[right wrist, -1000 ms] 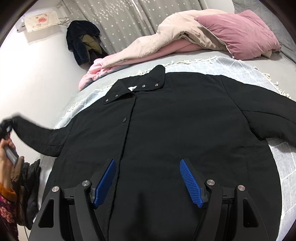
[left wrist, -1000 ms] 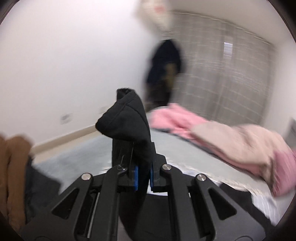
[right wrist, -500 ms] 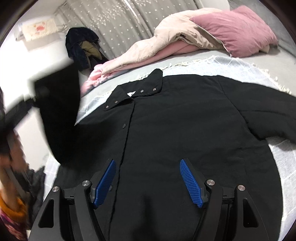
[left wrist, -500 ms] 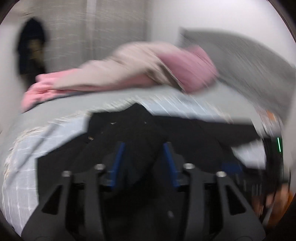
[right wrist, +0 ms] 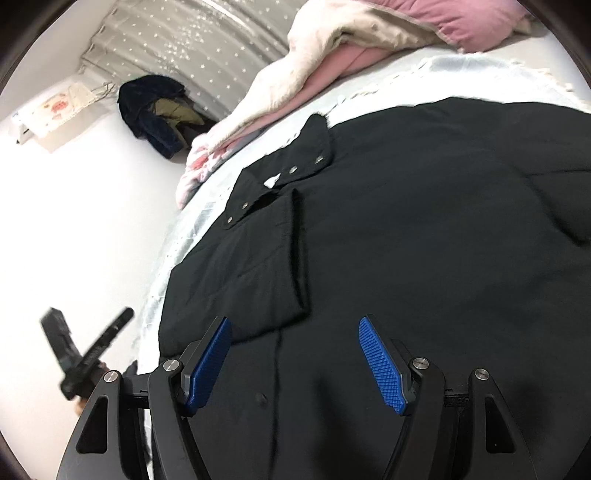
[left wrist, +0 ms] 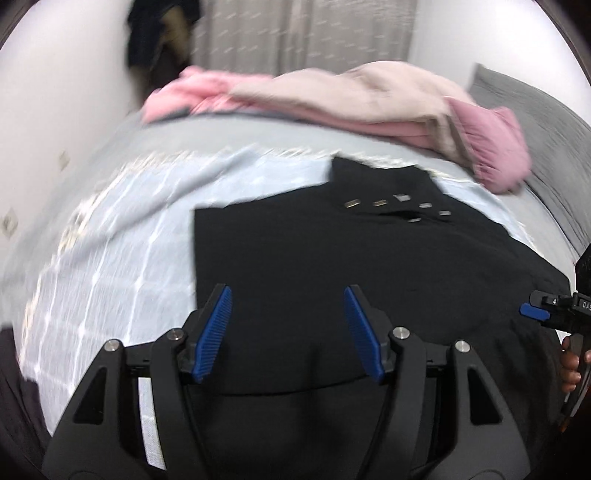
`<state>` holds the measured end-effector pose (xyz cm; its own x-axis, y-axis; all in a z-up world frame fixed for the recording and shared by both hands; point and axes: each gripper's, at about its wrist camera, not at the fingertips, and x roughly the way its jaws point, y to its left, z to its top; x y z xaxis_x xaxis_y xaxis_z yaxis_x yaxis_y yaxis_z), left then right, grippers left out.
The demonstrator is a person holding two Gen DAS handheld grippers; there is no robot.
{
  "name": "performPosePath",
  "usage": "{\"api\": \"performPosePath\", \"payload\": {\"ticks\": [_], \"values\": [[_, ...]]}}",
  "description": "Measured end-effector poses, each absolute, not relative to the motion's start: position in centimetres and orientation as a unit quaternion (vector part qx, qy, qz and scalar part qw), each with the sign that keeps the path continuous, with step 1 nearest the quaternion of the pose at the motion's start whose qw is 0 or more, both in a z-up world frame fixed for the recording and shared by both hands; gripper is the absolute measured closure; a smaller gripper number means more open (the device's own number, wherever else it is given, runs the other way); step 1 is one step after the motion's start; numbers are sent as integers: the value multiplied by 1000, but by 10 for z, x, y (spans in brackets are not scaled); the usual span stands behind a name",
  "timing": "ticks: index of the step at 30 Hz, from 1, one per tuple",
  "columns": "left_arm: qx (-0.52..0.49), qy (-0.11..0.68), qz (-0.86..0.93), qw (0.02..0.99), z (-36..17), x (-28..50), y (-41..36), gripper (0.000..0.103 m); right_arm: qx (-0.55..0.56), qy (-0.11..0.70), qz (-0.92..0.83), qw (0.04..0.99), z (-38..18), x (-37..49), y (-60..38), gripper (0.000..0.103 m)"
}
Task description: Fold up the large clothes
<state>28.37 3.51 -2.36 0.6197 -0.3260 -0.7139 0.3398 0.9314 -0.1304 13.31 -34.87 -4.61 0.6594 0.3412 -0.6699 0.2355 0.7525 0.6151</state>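
The black coat [right wrist: 406, 240] runs past the frame's right edge; the left gripper [right wrist: 88, 354] looks motion-blurred.

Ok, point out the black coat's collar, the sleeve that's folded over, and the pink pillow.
Collar [right wrist: 317, 144], right wrist view, on the standing flap above the snaps.
Folded sleeve [right wrist: 258, 266], right wrist view, mid-panel lying across the coat front.
Pink pillow [right wrist: 476, 22], right wrist view, on its front face.

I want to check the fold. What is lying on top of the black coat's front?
The left sleeve lies folded across the coat, with its cuff near the collar. It covers the front below it, so any snaps there cannot be seen.
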Motion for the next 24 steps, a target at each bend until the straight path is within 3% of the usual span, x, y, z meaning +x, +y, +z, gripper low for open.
{"api": "performPosePath", "payload": {"ticks": [3,5,6,9,12,16,20,23,24], "values": [[12,411,-183,893,-50,284,32,43,338,443,15,830,-68,177,-333,35],[26,413,-188,891,-64,281,24,44,336,459,16,822,-84,193,-323,60],[36,410,-190,891,-70,276,23,44,327,477,19,815,-92,201,-316,87],[49,398,-201,894,-84,275,21,44,308,465,10,830,-83,193,-305,90],[50,402,-209,890,-98,275,25,43,365,450,16,815,-80,169,-313,91],[95,403,-185,891,-92,268,11,41,333,470,-8,817,-103,168,-311,91],[90,422,-191,882,-81,255,9,23,351,460,-9,816,-91,157,-318,83],[59,442,-200,873,-72,243,13,21,355,444,-20,822,-79,130,-335,59],[42,448,-206,869,-68,239,14,21,360,434,-28,825,-74,118,-344,46]]}}
